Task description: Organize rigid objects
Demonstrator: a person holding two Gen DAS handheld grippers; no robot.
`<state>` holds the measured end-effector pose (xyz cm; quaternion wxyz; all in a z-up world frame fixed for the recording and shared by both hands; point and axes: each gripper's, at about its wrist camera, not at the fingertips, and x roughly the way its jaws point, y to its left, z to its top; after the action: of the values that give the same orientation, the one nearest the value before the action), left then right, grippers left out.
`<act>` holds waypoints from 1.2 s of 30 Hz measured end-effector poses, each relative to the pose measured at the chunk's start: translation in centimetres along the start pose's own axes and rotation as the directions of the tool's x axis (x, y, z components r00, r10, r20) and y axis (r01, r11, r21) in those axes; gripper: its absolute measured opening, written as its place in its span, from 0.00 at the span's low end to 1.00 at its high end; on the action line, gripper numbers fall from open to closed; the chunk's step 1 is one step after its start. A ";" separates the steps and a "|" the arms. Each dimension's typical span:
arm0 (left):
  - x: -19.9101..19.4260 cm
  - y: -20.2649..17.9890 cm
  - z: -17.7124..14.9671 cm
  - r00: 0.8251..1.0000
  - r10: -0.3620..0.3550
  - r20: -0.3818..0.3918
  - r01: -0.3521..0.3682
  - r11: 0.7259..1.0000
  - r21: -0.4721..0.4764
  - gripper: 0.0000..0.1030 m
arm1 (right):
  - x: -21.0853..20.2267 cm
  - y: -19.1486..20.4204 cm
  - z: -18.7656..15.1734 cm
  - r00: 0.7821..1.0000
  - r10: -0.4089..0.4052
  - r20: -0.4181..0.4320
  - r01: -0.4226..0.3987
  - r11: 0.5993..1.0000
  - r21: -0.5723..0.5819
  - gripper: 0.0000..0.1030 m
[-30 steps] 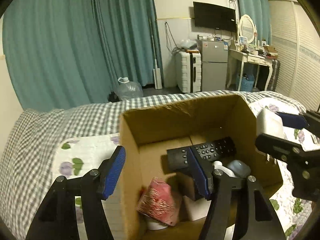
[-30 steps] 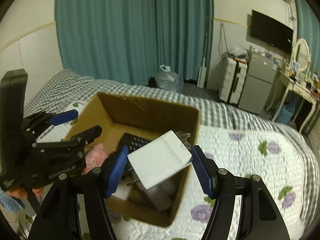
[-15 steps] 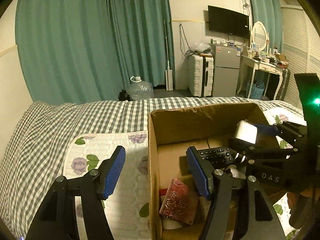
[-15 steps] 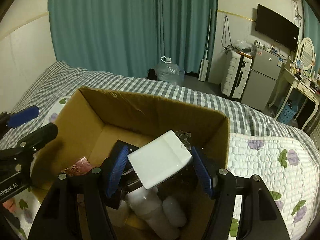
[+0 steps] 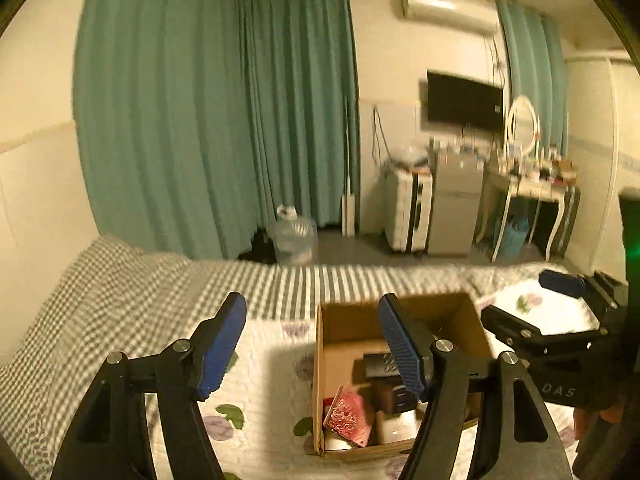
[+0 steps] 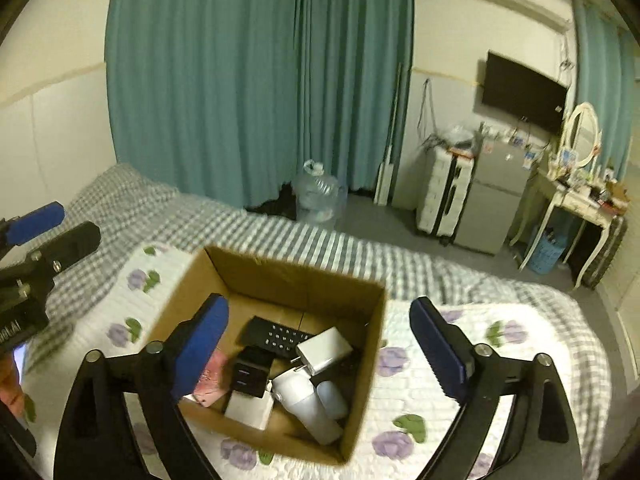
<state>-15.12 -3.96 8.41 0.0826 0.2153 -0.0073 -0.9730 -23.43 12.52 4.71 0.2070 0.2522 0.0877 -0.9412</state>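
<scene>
An open cardboard box stands on the bed; it also shows in the left wrist view. Inside lie a white power adapter, a black remote, a small black box, a white bottle, a white block and a red packet. My right gripper is open and empty, raised above the box. My left gripper is open and empty, above the box's left side.
The bed has a floral quilt and a checked blanket. Beyond it are teal curtains, a water jug, a white suitcase, a small fridge and a dressing table.
My right gripper opened, dropped the white adapter into the box, then rose. My left gripper also pulled up and back from the box.
</scene>
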 end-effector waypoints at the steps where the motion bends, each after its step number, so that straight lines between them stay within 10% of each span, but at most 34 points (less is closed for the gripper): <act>1: -1.4 0.2 0.5 1.000 0.003 0.017 -0.002 1.000 -0.004 0.71 | -1.2 0.0 0.2 1.000 -0.008 0.015 0.008 1.000 0.004 0.93; 20: -12.7 -0.7 -1.4 0.982 0.009 0.186 -0.015 0.999 0.032 0.76 | -17.0 0.8 -2.5 0.966 -0.093 0.243 0.069 0.992 0.107 1.00; 36: -3.6 -2.1 -9.9 0.996 -0.021 0.083 0.018 0.999 0.042 0.76 | -6.3 0.7 -10.6 0.987 -0.100 0.127 0.083 0.987 0.136 1.00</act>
<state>-8.10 -1.05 0.81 0.0683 0.1762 -0.0284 -0.9816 -13.52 16.97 -1.23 0.1522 0.1972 0.0237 -0.9682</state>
